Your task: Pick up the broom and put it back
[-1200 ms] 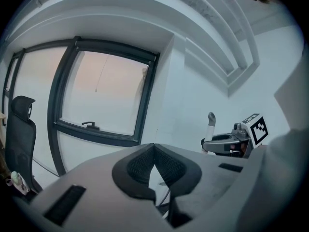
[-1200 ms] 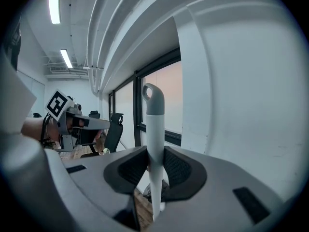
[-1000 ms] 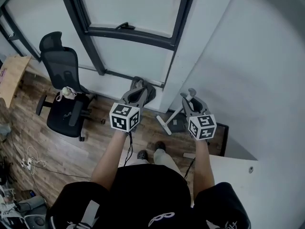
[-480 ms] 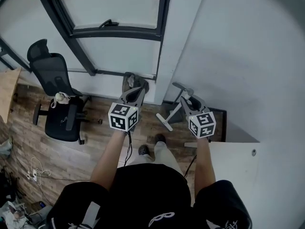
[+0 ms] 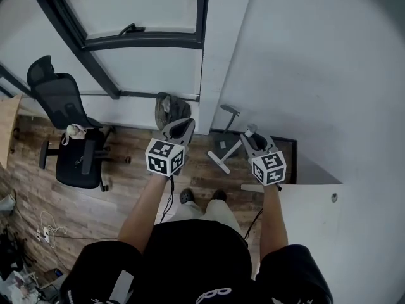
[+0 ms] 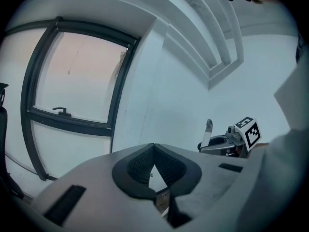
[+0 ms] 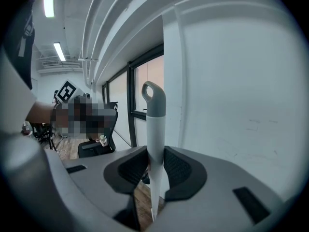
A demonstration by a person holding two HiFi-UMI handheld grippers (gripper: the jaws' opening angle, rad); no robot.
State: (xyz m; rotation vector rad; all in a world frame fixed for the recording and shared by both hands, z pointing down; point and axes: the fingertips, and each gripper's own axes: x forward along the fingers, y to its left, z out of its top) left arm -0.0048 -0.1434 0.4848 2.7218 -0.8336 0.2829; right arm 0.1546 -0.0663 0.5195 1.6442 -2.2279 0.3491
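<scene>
The broom has a white stick [image 7: 154,129] with a grey loop at its top end, and my right gripper [image 7: 154,164] is shut on the stick just below that loop. In the head view the stick [image 5: 233,151] slants from my right gripper [image 5: 247,135] down to the T-shaped broom head [image 5: 218,163] on the wood floor by the wall corner. My left gripper [image 5: 182,126] hovers to the left of it, level with the right one, jaws shut with nothing between them [image 6: 154,151]. The left gripper view shows my right gripper [image 6: 231,140] off to the right.
A dustpan [image 5: 223,145] with an upright handle [image 5: 229,110] stands at the white corner pillar, beside a dark mat [image 5: 288,152]. A dark bag [image 5: 166,109] lies under the window. A black office chair [image 5: 66,138] is at the left, a white tabletop [image 5: 310,204] at the right.
Both grippers have sunk and drifted toward the wall corner, the right one still clamped on the broom. The chair and window have slid leftward in the head view.
</scene>
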